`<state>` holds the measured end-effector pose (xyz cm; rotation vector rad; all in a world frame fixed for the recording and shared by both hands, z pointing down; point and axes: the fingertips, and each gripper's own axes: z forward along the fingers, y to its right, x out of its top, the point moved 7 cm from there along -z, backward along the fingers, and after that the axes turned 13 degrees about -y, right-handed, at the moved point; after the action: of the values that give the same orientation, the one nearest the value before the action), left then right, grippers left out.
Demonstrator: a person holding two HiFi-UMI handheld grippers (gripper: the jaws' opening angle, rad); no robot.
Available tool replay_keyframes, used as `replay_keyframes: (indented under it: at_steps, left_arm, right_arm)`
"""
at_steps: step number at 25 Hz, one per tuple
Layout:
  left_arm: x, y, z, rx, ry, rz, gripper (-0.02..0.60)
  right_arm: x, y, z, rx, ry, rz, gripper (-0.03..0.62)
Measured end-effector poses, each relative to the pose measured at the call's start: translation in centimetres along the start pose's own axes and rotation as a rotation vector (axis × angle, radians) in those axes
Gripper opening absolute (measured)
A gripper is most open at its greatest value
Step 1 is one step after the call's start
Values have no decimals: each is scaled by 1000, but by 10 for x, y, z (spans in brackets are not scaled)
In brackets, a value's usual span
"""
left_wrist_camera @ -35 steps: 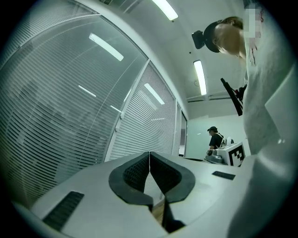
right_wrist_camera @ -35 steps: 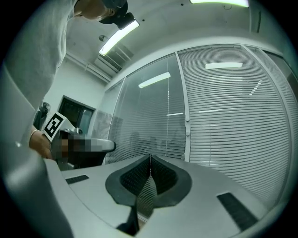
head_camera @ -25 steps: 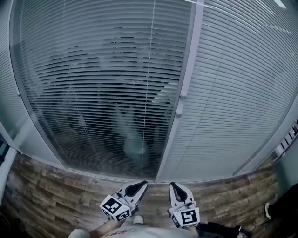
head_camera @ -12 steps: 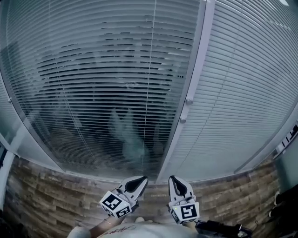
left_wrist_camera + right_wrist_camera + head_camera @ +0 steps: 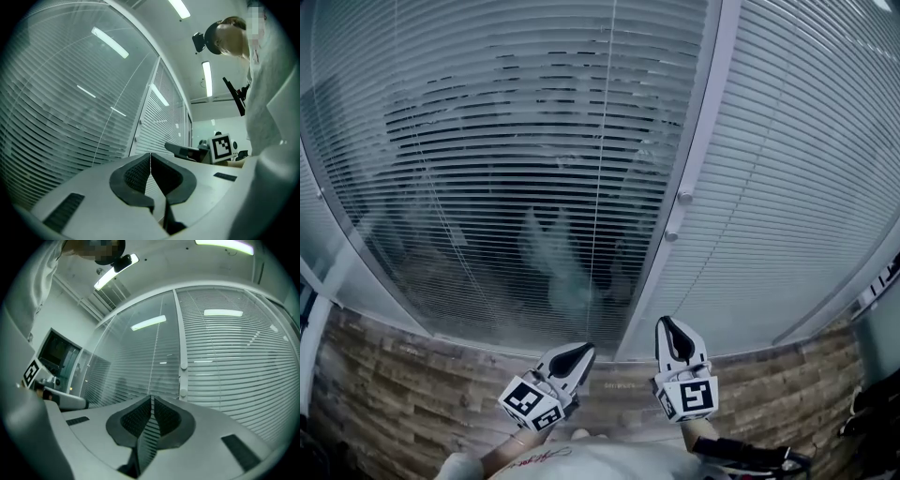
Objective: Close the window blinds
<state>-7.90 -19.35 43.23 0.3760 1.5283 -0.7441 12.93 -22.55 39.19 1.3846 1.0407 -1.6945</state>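
Blinds (image 5: 534, 169) sealed behind glass (image 5: 412, 281). Pinch small hard knob (image 5: 685, 197) on frame (image 5: 705, 122), probably tilt control; slick. Left tool (image 5: 578, 353), right tool (image 5: 670, 327) closed, empty.

Whole set has a cold blue-green cast; the head view is on the dim side, with the glass (image 5: 506, 187) going murky and dark where it mirrors the room, while the blinds (image 5: 787, 187) on the right read pale and even; the fisheye bows every slat and the corners fall off dark; the floor (image 5: 403, 384) looks dull and a bit soft. Both gripper views sit inside a round black vignette; the ceiling strips (image 5: 206, 78) are blown out white and leave streaky glare on the glass; the nearest foreground is smeary, out of focus.
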Motion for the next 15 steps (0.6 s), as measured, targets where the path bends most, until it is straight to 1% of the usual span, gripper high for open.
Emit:
replay_keyframes:
  at_steps: [2, 6, 7, 9, 12, 15]
  left_arm:
    - [-4, -1, 1, 2, -1, -3, 18]
    - [-12, -1, 1, 7, -6, -7, 18]
    - [-11, -1, 0, 13, -7, -11, 18]
    - [-11, 0, -2, 23, -8, -15, 18]
    - [-13, 1, -7, 34, -6, -12, 18]
    - [-13, -1, -11, 50, -3, -15, 18]
  right_arm:
    - [17, 17, 14, -16, 42, 51, 20]
    - [54, 52, 54, -34, 76, 224, 21]
    - [65, 61, 64, -40, 83, 261, 33]
    - [86, 77, 81, -56, 107, 300, 161]
    - [105, 95, 102, -75, 130, 339, 169]
    - [114, 109, 124, -85, 120, 414, 169]
